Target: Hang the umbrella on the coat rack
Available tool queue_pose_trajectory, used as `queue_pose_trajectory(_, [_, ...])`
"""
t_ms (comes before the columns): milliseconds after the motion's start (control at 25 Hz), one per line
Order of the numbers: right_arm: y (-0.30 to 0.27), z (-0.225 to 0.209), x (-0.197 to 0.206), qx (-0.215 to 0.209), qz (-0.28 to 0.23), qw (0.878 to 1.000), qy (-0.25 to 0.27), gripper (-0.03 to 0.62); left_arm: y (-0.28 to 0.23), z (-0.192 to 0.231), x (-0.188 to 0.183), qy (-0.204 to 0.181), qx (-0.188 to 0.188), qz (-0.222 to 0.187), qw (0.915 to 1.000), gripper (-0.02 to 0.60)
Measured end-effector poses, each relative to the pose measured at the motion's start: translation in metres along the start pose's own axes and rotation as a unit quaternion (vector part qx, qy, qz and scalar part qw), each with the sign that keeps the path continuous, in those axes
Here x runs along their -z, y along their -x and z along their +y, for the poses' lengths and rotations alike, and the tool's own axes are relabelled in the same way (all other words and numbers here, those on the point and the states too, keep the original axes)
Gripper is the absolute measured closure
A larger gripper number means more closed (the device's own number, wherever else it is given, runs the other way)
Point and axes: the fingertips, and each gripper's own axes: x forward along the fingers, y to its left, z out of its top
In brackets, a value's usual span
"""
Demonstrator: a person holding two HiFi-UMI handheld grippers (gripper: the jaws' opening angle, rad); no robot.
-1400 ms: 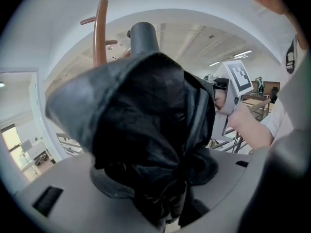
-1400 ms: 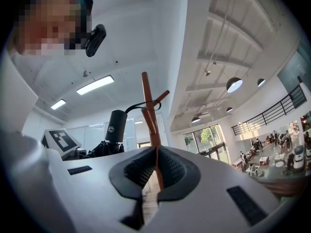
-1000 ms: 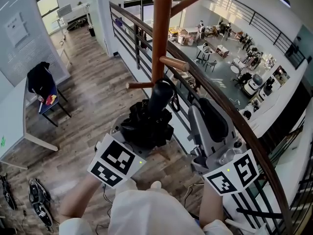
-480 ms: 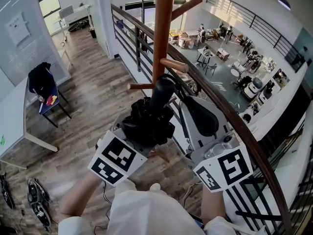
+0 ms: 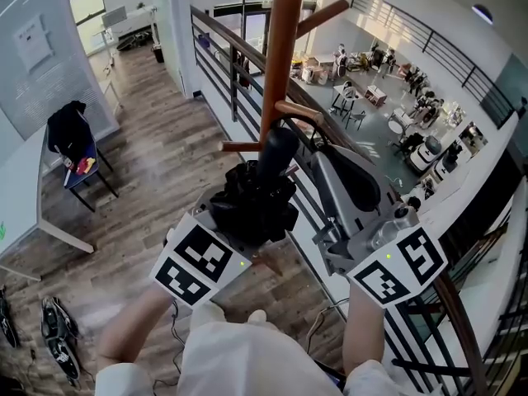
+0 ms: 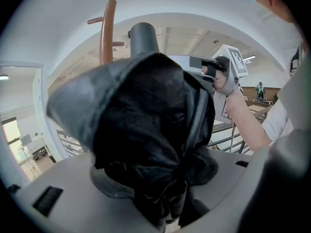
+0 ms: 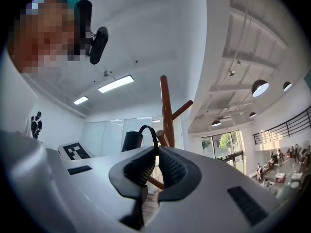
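Observation:
A folded black umbrella [image 5: 252,209] points up at the brown coat rack [image 5: 282,48], and my left gripper [image 5: 239,221] is shut on its bunched fabric [image 6: 146,130]. The umbrella's dark handle [image 5: 276,151] sits just below a short peg [image 5: 299,110]. A thin black strap [image 7: 148,128] loops from the handle [image 7: 131,141] down between the pads of my right gripper [image 7: 156,152]. Its jaws have just been closing and now pinch that strap. In the head view my right gripper [image 5: 307,147] is beside the handle, close to the pole [image 7: 166,106].
A dark railing [image 5: 371,180] runs diagonally behind the rack, with a drop to a lower hall beyond it. On the wooden floor to the left stand a white table [image 5: 25,213] and a chair with a black garment [image 5: 70,139]. Skates [image 5: 58,328] lie at lower left.
My right gripper has moved left and up to the umbrella's handle, and its jaws have shut on the strap. The left gripper and the umbrella have stayed put.

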Motion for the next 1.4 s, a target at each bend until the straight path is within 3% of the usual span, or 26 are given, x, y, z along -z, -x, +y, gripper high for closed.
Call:
queue_pose_trajectory(280, [-0.007,-0.011,-0.012,-0.027,-0.012,0.999,-0.038,0.548,-0.005,0.004,-0.01,-0.003,-0.006,-0.002,1.0,0.31])
queue_pose_trajectory(480, [-0.012,-0.019,-0.009,-0.049,-0.02,0.994,-0.096,0.548,-0.009,0.008,-0.01,-0.004,-0.01,-0.002,0.9999,0.31])
queue_pose_trajectory(1400, [-0.01,-0.048,0.021,-0.004,0.001,0.993,-0.122,0.545,-0.04,0.011,0.02,0.031,-0.014,0.017,0.9993,0.31])
